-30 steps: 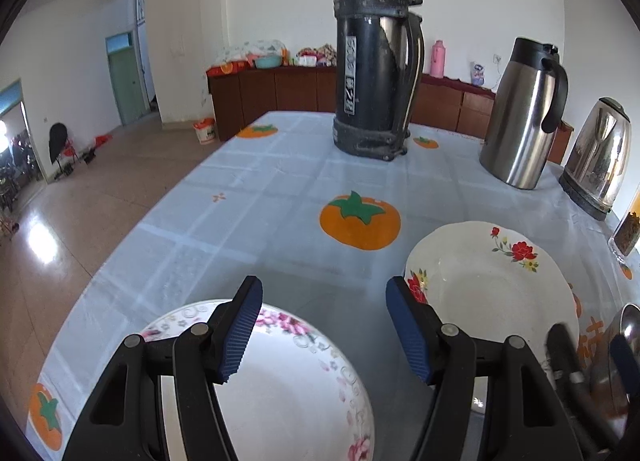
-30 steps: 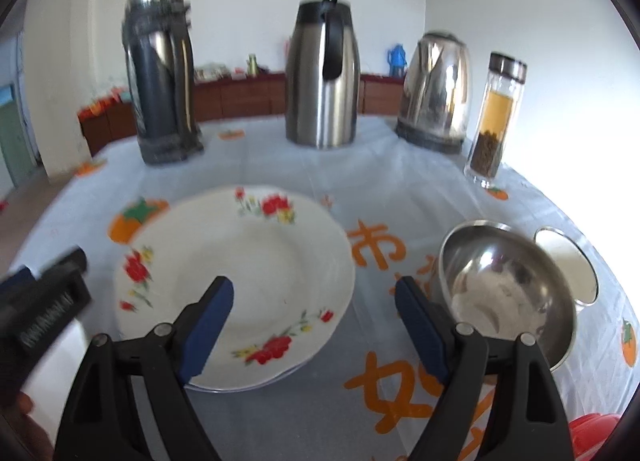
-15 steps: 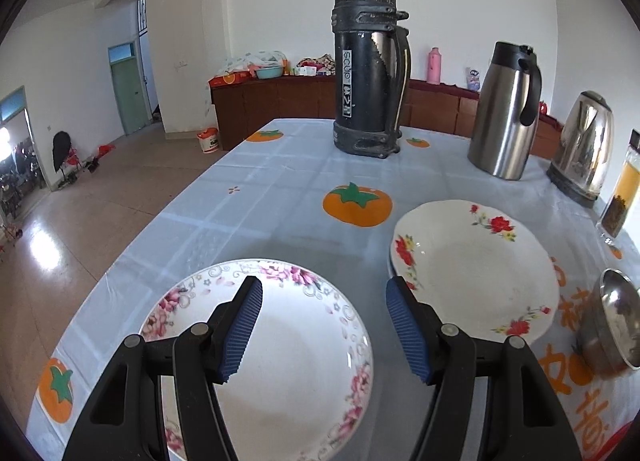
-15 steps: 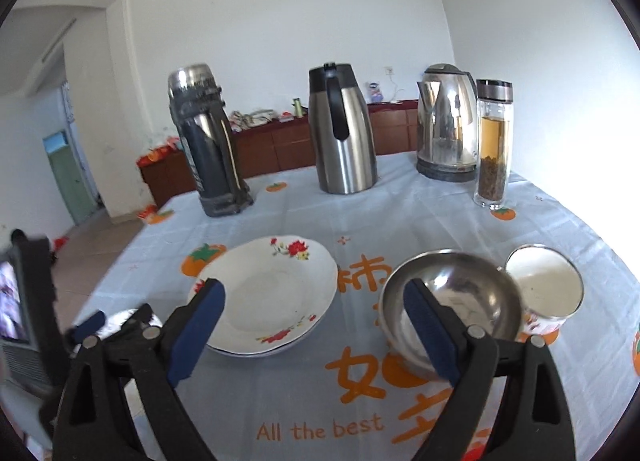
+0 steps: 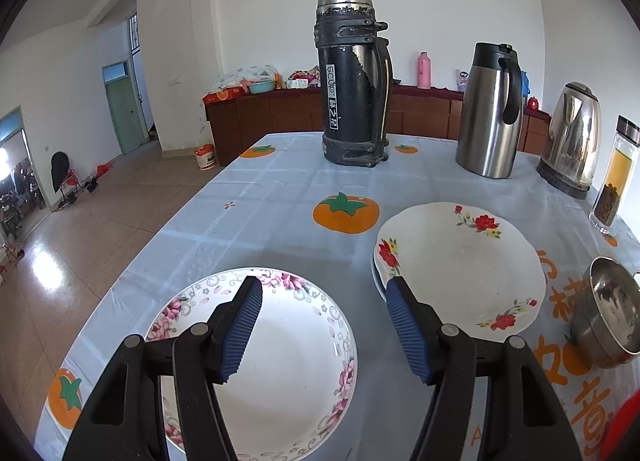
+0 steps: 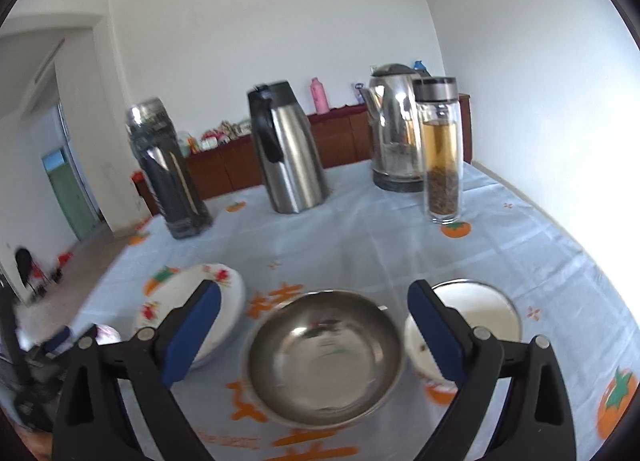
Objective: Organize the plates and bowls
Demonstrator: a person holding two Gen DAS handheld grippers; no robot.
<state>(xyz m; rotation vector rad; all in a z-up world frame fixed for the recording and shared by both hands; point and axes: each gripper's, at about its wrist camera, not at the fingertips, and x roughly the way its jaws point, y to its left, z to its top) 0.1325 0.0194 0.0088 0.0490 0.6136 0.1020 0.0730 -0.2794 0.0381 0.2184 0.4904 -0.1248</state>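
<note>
Here I saw my left gripper [image 5: 322, 323] hanging above the pink-flowered plate [image 5: 280, 365], with its blue pads [image 5: 242, 327] spread wide and nothing between them. This plate lay flat on the tablecloth [image 5: 260, 217], near the table's front edge. Just to its right was the red-flowered plate [image 5: 460, 269]; it seemed to rest on a second plate, since another rim showed under its left edge. The two flowered plates were near each other but apart.

My right gripper [image 6: 314, 327] was also spread open and empty, above the steel bowl [image 6: 324, 353]. The bowl stood upright on the cloth, framed between the two fingers, but I could not tell how high above its rim they were. On the bowl's right stood a white bowl [image 6: 484, 309], so close that I could not tell if they touched. On its left, the red-flowered plate appeared again [image 6: 216, 293], a little apart.

At the far side of the table stood a black thermos [image 5: 352, 85], a steel jug [image 5: 490, 109], an electric kettle [image 5: 572, 137] and a glass tea bottle [image 6: 440, 149], all upright. The right wrist view was slightly blurred.
</note>
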